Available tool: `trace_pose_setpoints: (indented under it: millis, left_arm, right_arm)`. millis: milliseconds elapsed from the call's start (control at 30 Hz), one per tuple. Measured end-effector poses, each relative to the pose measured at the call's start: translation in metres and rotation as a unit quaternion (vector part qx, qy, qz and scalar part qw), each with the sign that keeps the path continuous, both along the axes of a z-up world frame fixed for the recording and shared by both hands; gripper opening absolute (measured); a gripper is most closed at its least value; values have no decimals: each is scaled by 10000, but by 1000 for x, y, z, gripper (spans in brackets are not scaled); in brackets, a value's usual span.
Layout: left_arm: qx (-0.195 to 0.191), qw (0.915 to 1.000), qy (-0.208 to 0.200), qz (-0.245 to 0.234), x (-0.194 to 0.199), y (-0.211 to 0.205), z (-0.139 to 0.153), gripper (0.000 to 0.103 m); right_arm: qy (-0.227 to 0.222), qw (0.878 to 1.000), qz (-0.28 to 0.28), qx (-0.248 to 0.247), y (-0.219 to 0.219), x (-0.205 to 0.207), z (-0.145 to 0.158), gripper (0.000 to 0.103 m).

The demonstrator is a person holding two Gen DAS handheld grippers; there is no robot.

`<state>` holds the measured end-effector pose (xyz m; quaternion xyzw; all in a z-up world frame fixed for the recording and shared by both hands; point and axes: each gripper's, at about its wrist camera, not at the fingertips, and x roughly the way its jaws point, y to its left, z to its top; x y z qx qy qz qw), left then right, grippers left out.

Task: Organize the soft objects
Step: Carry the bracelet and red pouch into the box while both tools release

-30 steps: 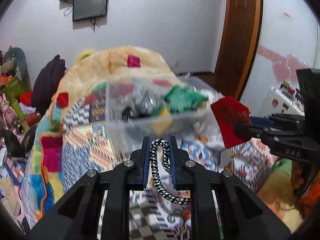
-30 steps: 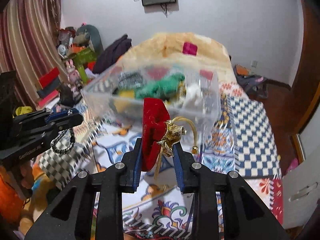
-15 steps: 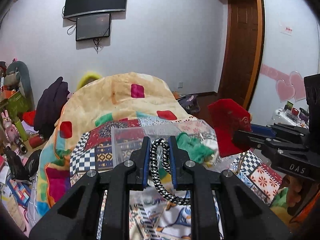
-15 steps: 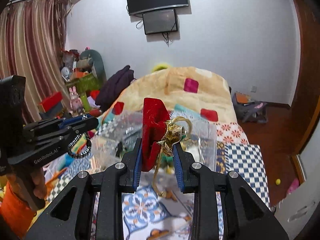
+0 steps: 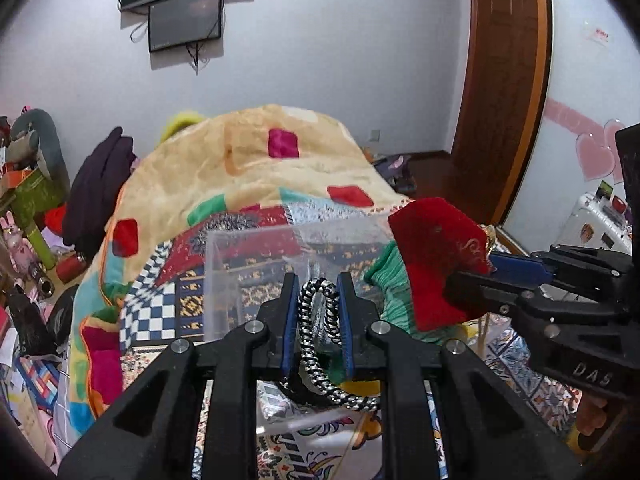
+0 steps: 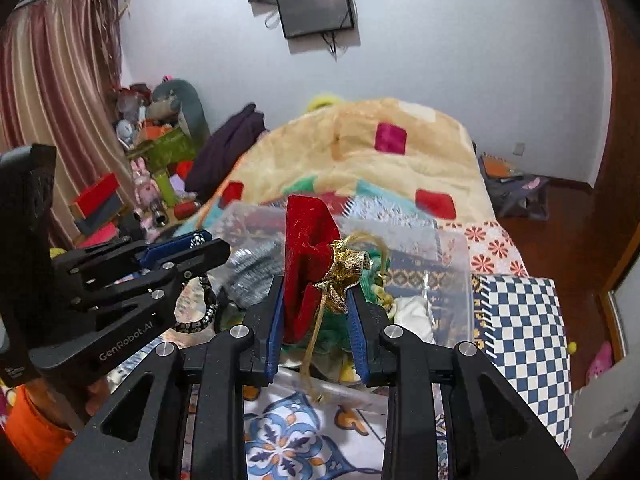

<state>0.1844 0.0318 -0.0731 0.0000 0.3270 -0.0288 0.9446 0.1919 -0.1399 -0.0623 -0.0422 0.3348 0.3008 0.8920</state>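
My left gripper (image 5: 317, 286) is shut on a black-and-white braided cord loop (image 5: 316, 332), held just before the near rim of a clear plastic box (image 5: 256, 240) on the bed. My right gripper (image 6: 316, 284) is shut on a red velvet pouch (image 6: 306, 240) with a gold drawstring tie (image 6: 344, 268), held above the box (image 6: 452, 264). The box holds a green cloth (image 5: 394, 304), a grey fabric (image 6: 252, 272) and a white item (image 6: 414, 312). The left gripper (image 6: 192, 246) shows at the left in the right wrist view. The right gripper (image 5: 496, 268) and pouch (image 5: 432, 256) show at the right in the left wrist view.
The bed carries a patterned sheet (image 6: 288, 440) and a beige quilt (image 5: 248, 168) behind the box. A checked pillow (image 6: 524, 328) lies at the right. Toys and boxes (image 6: 160, 152) crowd the floor at the left. A wooden door (image 5: 504, 92) stands at the right.
Both grippers have come down and forward to the clear box, which now looks larger and nearer. Each keeps its hold: the cord in the left, the pouch in the right.
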Motion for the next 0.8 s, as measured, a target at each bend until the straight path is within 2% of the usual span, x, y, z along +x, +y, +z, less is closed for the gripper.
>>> trace_pose_setpoints:
  millis: [100, 167, 233, 333, 433, 667, 800]
  left_arm:
    - [-9, 9999, 122, -10, 6, 0, -9, 19]
    - [-21, 9998, 187, -20, 9, -1, -12, 24]
    - [-12, 9998, 212, -15, 9, -1, -14, 35]
    - [-40, 9998, 208, -19, 8, -1, -14, 49]
    - [-54, 9999, 126, -13, 4, -1, -10, 59]
    - [-231, 9997, -109, 2, -16, 4, 8, 61]
    - [-292, 9987, -410, 10, -37, 4, 29, 62]
  right_arm:
    - [87, 9999, -40, -135, 2, 5, -8, 29]
    - [88, 9996, -109, -247, 2, 7, -11, 30]
    - [53, 9991, -199, -360, 1, 6, -12, 35]
    - [38, 9988, -257, -417, -2, 6, -10, 49]
    - [44, 9987, -292, -410, -7, 6, -9, 59]
    - [32, 9994, -224, -262, -22, -3, 6, 63]
    - [-207, 9996, -158, -137, -29, -18, 24, 63]
